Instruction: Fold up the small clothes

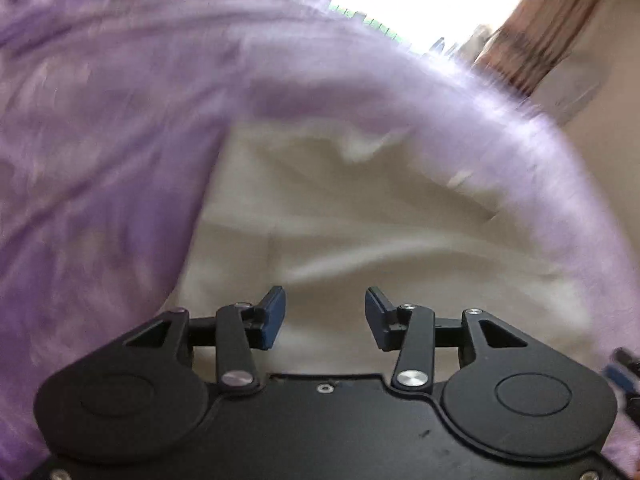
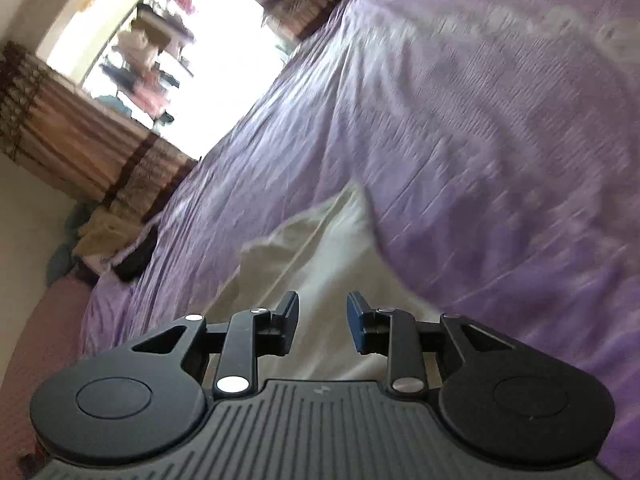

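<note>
A cream-white garment [image 1: 360, 216] lies spread on a purple bedsheet [image 1: 100, 140] in the blurred left wrist view. My left gripper [image 1: 325, 318] hovers over its near part, jaws apart, nothing between the blue pads. The right wrist view shows the same white garment [image 2: 320, 248] with a seam running along it, lying on the purple bedsheet [image 2: 480, 120]. My right gripper [image 2: 322, 322] stands over the cloth with a clear gap between its pads and no fabric pinched. At the right edge of the left wrist view, a bit of the other gripper [image 1: 624, 376] shows.
A bright window [image 2: 180, 60] with brown striped curtains [image 2: 80, 140] lies beyond the bed. A pile of clothes and a dark item [image 2: 132, 260] sit at the bed's far corner. A cream wall [image 1: 600, 80] borders the bed.
</note>
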